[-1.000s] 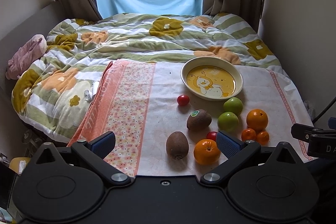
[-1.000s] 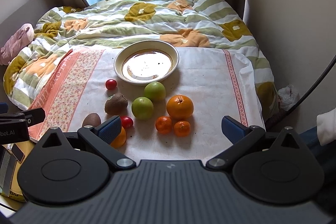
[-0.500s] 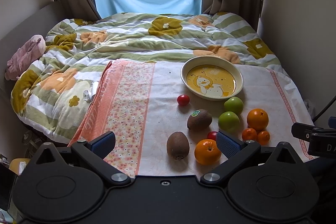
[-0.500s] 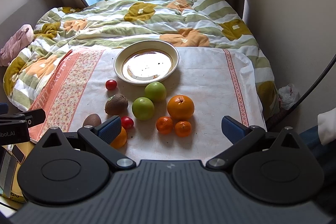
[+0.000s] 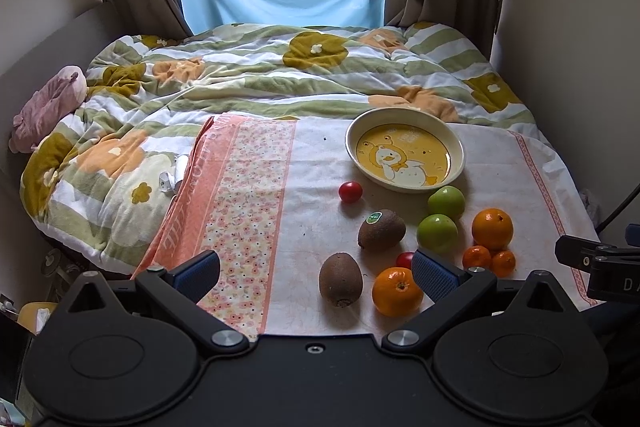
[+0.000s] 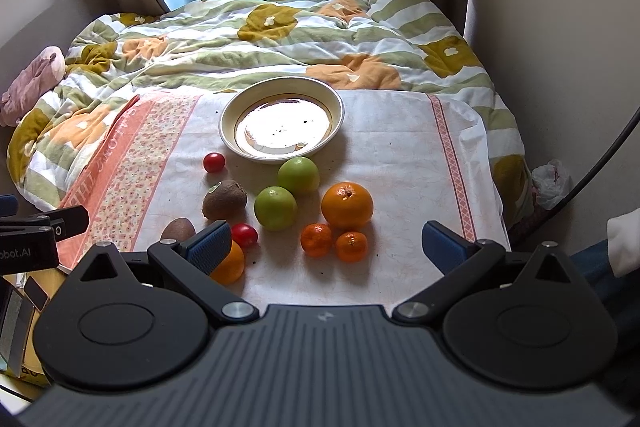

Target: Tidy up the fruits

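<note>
Both tongs released, left tongs (image 5: 316,273), right tongs (image 6: 326,241), fruit clustered near cloth (image 5: 312,155) front edge, bowl (image 5: 405,155) behind.

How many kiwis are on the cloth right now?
2. One kiwi with a sticker sits near the green apples; the other kiwi lies closer to the camera, beside an orange.

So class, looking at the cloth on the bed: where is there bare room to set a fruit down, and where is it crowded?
Bare: the cloth right of the large orange out to the pink border stripe; the floral band left of the cherry tomato; and the empty bowl. Crowded: the cluster from kiwis through green apples to mandarins.
</note>
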{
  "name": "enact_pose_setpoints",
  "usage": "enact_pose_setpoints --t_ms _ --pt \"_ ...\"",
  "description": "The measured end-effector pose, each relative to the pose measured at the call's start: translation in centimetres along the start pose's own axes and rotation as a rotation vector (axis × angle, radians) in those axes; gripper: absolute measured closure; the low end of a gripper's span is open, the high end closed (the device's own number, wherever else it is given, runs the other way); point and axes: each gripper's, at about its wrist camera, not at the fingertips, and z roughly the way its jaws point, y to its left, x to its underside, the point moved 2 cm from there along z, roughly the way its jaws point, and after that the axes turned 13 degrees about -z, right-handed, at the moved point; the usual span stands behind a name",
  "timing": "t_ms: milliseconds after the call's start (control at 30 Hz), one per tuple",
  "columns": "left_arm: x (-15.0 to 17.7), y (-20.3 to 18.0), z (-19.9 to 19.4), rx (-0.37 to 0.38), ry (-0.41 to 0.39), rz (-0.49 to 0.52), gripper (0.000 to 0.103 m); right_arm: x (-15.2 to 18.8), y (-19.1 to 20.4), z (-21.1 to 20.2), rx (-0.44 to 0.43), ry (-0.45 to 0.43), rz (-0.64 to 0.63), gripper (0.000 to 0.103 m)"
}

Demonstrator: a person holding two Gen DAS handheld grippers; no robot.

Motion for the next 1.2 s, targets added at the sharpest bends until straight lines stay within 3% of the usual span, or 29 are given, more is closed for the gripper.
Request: enact_pose_setpoints --t_ms 700,867,1100,1200 --pt "-0.9 0.2 0.0 0.001 -0.008 -0.004 0.0 -0.8 -0.1 0.3 -0.002 -0.007 0.001 0.0" --pt "-1.6 0.0 -0.6 0.047 -0.003 0.001 0.0 -1.6 -0.6 -0.4 0.0 -0.009 -0.001 0.0" --pt "-0.9 0.0 0.8 0.03 -0.036 0.101 0.0 -0.9 -0.9 0.8 -0.064 0.01 -0.021 0.0" --pt "-0.3 0.5 2.4 0.06 -0.022 0.146 0.0 -0.1 -0.3 2.4 -0.081 0.047 -0.002 0.0"
